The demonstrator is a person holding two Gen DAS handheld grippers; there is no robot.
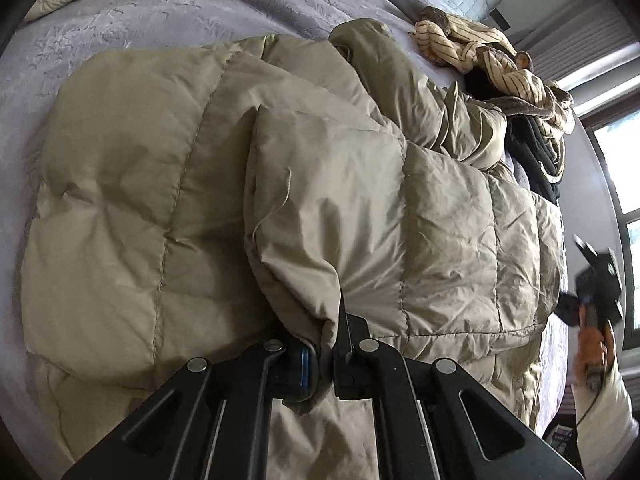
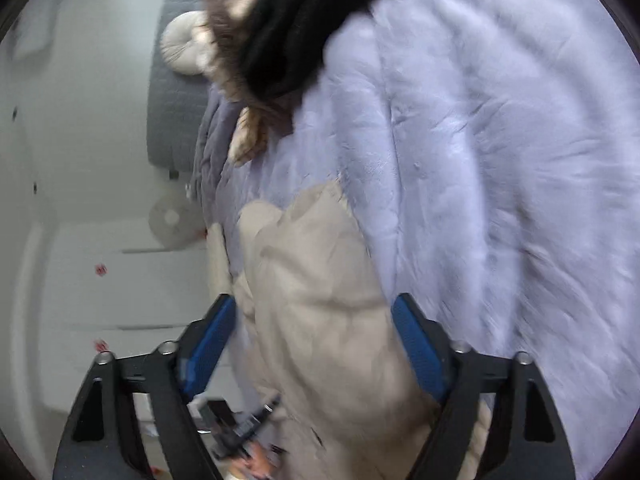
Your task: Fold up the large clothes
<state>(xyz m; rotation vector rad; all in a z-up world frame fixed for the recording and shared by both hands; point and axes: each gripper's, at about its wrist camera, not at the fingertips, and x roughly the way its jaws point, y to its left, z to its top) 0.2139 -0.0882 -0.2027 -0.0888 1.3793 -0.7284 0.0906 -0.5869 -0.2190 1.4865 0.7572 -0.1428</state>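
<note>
A large beige quilted down jacket (image 1: 168, 184) lies spread on a lavender plush bedspread (image 1: 132, 12). My left gripper (image 1: 326, 354) is shut on the jacket's sleeve cuff, and the sleeve (image 1: 340, 200) lies folded across the body. My right gripper (image 2: 316, 344) is open, its blue pads (image 2: 420, 348) either side of the jacket (image 2: 320, 320) without pinching it. The right gripper also shows at the far right of the left wrist view (image 1: 596, 280), off the jacket's edge.
A heap of other clothes, a cream striped garment (image 1: 480, 52) and black ones (image 1: 536, 160), lies at the bed's far side. Black and fur-trimmed clothing (image 2: 288, 28) shows in the right wrist view. A window (image 1: 624, 168) is to the right; a white wall (image 2: 80, 160) beyond the bed.
</note>
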